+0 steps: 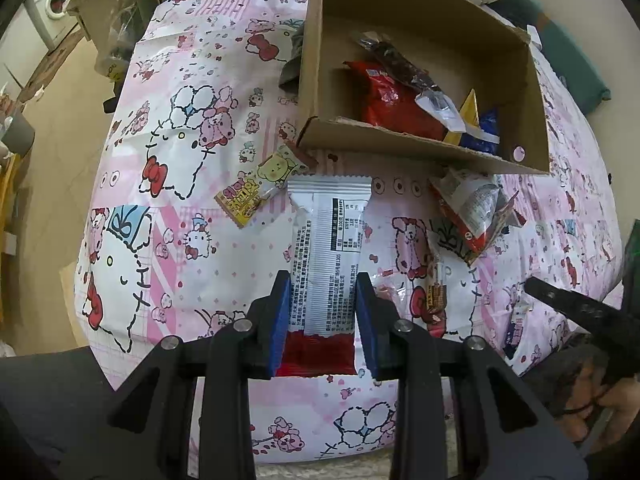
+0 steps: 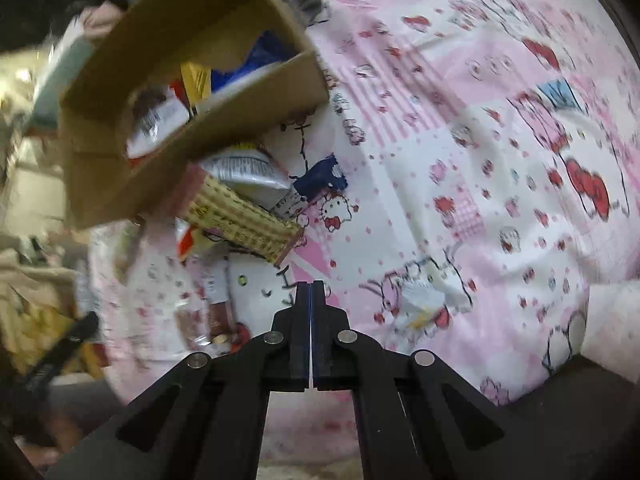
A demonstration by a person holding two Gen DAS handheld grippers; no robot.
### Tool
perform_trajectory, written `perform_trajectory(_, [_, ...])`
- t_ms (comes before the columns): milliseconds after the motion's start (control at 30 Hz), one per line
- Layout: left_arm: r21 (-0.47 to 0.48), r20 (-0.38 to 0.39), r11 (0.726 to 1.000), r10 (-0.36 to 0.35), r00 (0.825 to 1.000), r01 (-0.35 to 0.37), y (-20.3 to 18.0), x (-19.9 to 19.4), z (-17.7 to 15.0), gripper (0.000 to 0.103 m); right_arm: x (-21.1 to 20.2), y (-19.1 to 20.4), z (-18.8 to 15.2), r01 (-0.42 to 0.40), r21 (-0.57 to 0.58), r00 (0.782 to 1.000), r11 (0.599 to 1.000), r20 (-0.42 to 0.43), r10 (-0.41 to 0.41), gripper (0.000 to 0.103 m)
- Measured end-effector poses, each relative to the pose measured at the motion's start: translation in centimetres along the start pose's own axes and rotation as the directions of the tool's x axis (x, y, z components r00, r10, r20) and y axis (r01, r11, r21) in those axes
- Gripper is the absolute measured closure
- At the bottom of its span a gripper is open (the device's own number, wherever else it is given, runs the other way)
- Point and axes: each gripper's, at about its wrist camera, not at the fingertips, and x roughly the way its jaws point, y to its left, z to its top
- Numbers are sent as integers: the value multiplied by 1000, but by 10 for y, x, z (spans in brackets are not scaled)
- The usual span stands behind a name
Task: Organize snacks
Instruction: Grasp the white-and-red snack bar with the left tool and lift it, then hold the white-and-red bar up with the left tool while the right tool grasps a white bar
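Left gripper (image 1: 323, 300): we are gripping the white snack packet (image 1: 329, 248) at frame centre.
Right gripper (image 2: 311, 300): we are keeping jaws closed, empty.

Black grippers (image 1: 322, 292), blue-padded fingers (image 1: 280, 312), silver screws.

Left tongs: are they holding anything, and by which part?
Yes: the left tongs grip the white snack packet near its red lower end. The right tongs are shut, empty.
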Motion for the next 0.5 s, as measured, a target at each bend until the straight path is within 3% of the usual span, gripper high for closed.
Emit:
perform_trajectory(33, [1,3,1000,-6,1000,6,-1,-1,0,76,-3,-5,3,-16,12,1000,1000,-15,16,96])
perform_trajectory(67, [4,6,1000,-13,1000,13,-2,-2,1,76,-7,-12,2,-6,21,1000,1000,-18,7,87])
perform_trajectory(100, [7,9,1000,-20,1000,20,-4,-3,1,76,-8,-19,3,5,32,1000,999,-23,-4,70])
perform_trajectory(133, [14,14,1000,-26,1000,26,-7,-5,2,76,-10,-25,1,22,50,999,999,-30,-20,61])
perform_trajectory(167, [21,19,999,-29,999,28,-8,-6,2,75,-12,-28,2,40,71,999,997,-38,-38,41])
perform_trajectory(200, [27,24,999,-31,999,31,-10,-8,2,75,-9,-31,2,60,84,997,995,-48,-56,35])
perform_trajectory(267, [33,28,999,-38,999,37,-12,-10,2,75,2,-34,4,105,91,993,990,-63,-100,36])
perform_trajectory(333, [39,30,999,-38,999,37,-12,-11,1,76,16,-35,4,127,105,988,986,-99,-117,42])
perform_trajectory(400, [34,29,999,-36,999,35,-9,-11,1,76,33,-36,2,165,95,979,982,-140,-151,64])
perform_trajectory(500, [23,29,999,-39,999,38,-7,-12,0,76,50,-20,-2,268,-40,949,963,-159,-271,84])
